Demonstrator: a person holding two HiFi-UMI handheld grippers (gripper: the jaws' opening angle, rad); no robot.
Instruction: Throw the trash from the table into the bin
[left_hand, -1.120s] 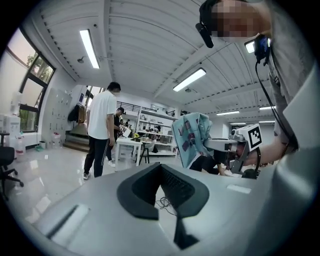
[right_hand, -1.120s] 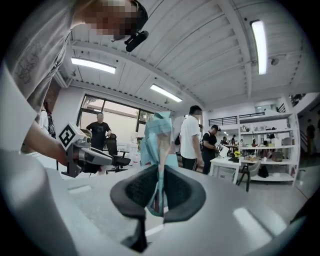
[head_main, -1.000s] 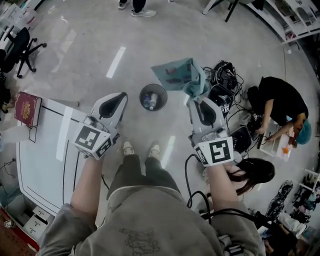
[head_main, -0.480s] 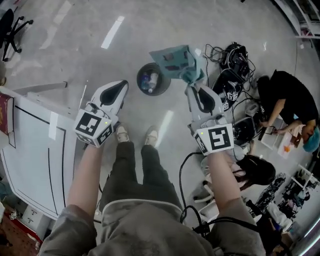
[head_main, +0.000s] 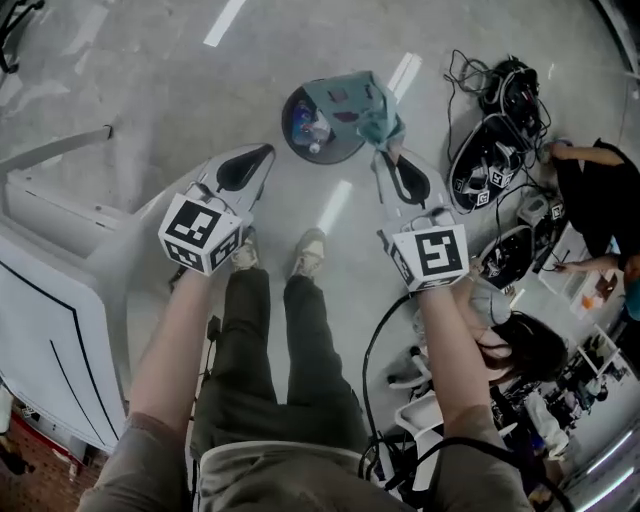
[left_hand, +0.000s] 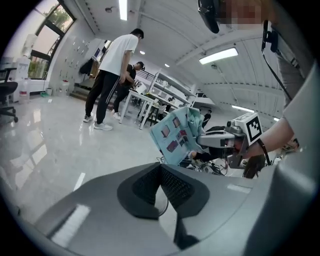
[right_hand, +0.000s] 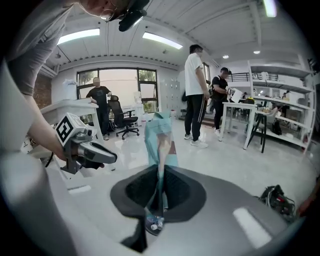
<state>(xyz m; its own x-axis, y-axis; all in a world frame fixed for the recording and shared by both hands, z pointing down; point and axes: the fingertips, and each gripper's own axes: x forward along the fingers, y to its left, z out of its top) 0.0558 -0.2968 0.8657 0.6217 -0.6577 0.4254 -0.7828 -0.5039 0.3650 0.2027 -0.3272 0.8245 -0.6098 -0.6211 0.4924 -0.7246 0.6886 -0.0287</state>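
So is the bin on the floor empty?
Not empty. In the head view, trash lies inside the bin, partly hidden by the teal packet held above it.

Teal packet (head_main: 350, 103) with small printed pictures, crumpled at its lower corner, pinched upright in the right gripper (head_main: 386, 150), overlapping the bin's right side from above, round dark bin (head_main: 287, 118) on the floor, bottle (head_main: 316, 133) inside
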